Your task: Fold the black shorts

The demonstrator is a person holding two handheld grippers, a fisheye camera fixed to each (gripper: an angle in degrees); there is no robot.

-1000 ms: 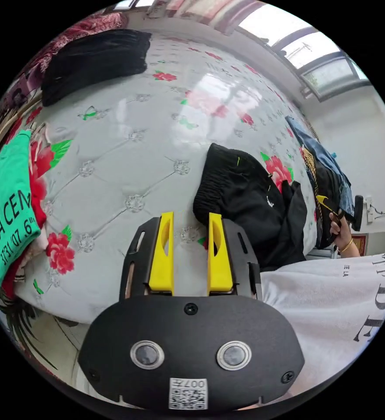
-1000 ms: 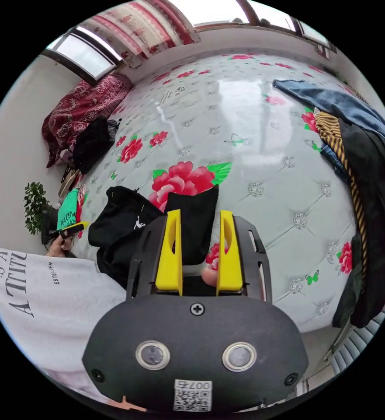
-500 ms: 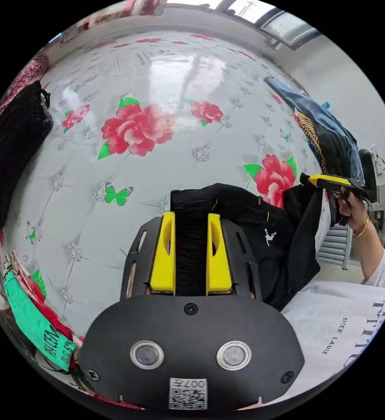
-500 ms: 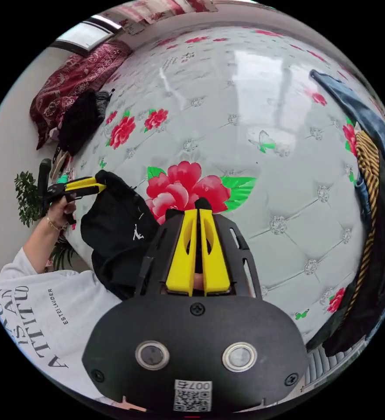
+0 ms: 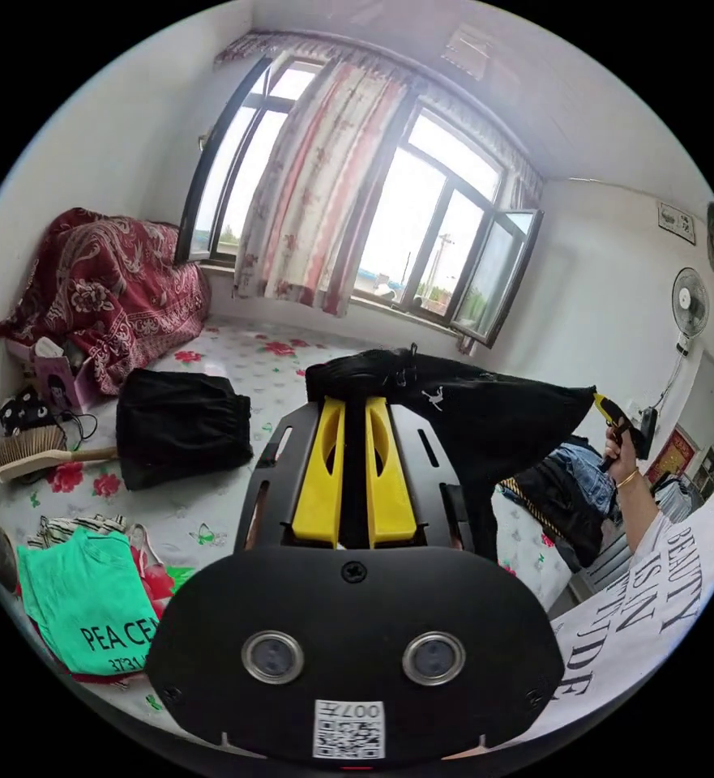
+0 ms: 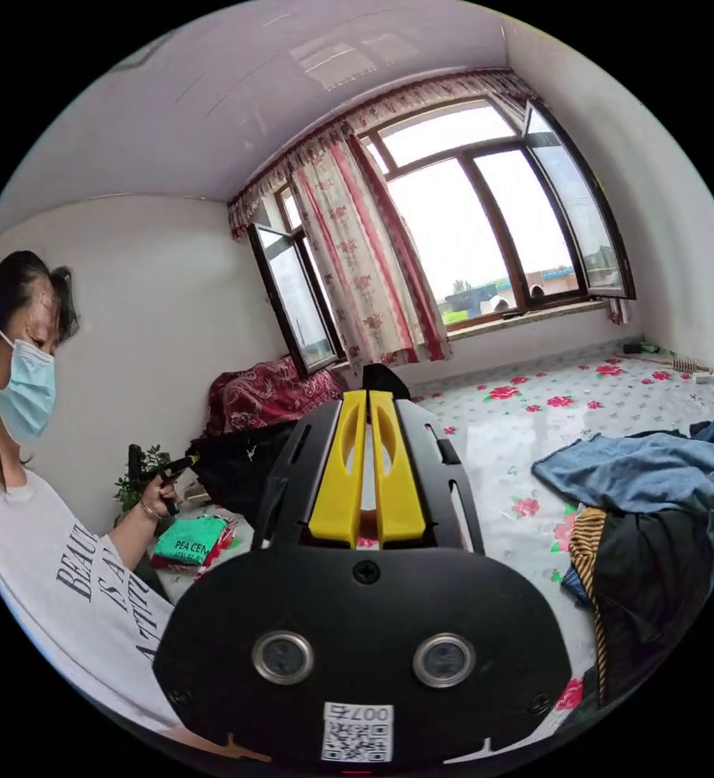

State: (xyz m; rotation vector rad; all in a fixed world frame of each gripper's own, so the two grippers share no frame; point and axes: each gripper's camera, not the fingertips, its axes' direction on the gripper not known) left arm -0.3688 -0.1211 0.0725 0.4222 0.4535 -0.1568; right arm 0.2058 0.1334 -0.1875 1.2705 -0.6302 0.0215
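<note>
Printed "PEA CE" in dark letters on green folded shirt, lower left of left gripper view. Partly readable "BEAUTY IS AN" on white T-shirt, lower right.

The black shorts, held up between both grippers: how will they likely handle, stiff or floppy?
Probably floppy: the black shorts sag between the left gripper and right gripper. Likely light, since two pinches hold them aloft. A loose part hangs down, so they may swing.
</note>
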